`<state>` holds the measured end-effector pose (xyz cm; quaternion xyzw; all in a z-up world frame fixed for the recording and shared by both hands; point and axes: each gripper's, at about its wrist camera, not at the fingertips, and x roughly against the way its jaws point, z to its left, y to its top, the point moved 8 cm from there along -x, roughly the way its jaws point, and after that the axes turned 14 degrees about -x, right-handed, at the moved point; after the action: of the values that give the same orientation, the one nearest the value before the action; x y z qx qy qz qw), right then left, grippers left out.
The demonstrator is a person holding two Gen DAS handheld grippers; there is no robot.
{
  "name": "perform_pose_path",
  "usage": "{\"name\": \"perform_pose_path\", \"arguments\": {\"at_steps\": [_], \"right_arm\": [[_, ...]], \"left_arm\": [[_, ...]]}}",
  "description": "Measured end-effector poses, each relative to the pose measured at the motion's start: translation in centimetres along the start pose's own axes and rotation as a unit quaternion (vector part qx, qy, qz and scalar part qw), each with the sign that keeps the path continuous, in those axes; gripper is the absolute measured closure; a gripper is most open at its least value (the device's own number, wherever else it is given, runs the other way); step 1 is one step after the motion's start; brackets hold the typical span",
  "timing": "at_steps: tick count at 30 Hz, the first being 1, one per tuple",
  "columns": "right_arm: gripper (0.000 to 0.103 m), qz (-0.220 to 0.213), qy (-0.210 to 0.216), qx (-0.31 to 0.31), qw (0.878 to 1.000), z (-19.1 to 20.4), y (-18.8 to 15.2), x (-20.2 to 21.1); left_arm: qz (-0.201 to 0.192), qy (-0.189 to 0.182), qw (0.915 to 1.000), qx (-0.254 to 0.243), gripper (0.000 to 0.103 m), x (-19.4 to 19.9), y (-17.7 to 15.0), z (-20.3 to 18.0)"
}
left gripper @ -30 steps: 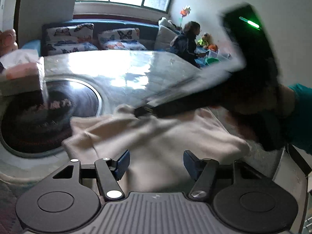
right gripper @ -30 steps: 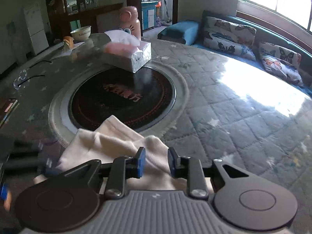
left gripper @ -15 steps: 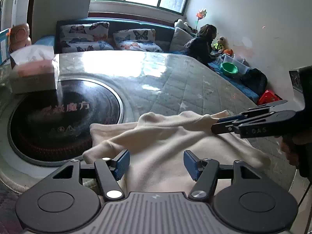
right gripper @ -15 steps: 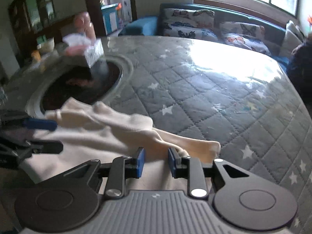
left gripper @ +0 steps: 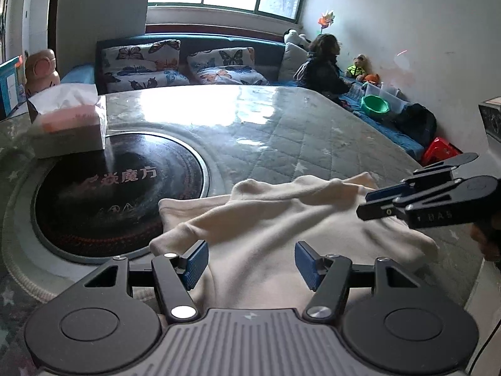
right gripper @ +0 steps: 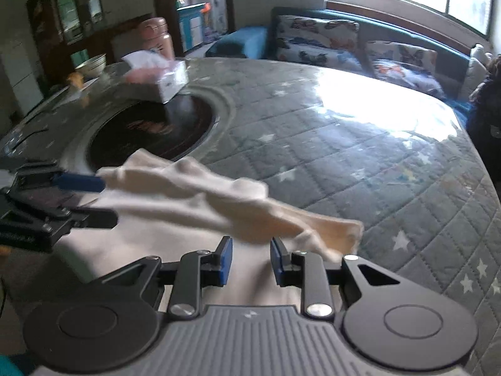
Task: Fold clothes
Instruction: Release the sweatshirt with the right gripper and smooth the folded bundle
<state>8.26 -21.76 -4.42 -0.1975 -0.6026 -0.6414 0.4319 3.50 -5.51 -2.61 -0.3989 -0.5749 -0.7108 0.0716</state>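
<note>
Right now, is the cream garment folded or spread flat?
Partly folded and rumpled: the cream garment lies on the quilted table with a sleeve layer doubled across its top, edges uneven. Not a finished fold.

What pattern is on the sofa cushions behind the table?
Butterflies on a white ground, printed on the sofa cushions; the left wrist view shows them best.

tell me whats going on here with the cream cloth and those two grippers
A person is folding a cream garment on a quilted round table, working a handheld gripper in each hand. The left gripper hovers over the near part of the fabric with its jaws wide open, gripping nothing. The right gripper sits at the garment's right side, jaws apart with a narrower gap, also empty. The garment lies loosely bunched beside the table's dark glass centre, where a tissue box sits.
</note>
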Motion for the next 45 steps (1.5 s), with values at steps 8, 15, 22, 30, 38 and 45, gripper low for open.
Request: {"name": "perform_pose_path", "arguments": {"at_steps": [8,15,22,30,38,45], "right_arm": [[0.077,0.015,0.002,0.027,1.0,2.0,-3.1,2.1],[0.076,-0.001,-0.009,0.039,0.999,1.9,-4.8,1.5],[0.076,-0.001,-0.01,0.045,0.999,1.8,-4.9,3.5],[0.076,0.0,0.008,0.043,0.999,2.6,-4.4,3.8],[0.076,0.019,0.02,0.081,0.996,5.8,-4.8,0.9],[0.076,0.008,0.039,0.101,0.994,8.2,-3.6,1.3]], "left_arm": [[0.015,0.0,0.9995,-0.028,0.039,1.4,-1.5,-1.9],[0.025,0.013,0.999,-0.034,0.038,0.5,-2.9,-1.9],[0.018,0.014,0.9992,-0.033,0.038,1.8,-2.7,-1.5],[0.019,0.015,0.9997,-0.005,0.037,2.6,-3.1,-0.3],[0.035,0.031,0.9984,0.032,0.036,2.4,-4.4,1.8],[0.039,0.032,0.9981,0.035,0.035,2.3,-4.8,2.3]]}}
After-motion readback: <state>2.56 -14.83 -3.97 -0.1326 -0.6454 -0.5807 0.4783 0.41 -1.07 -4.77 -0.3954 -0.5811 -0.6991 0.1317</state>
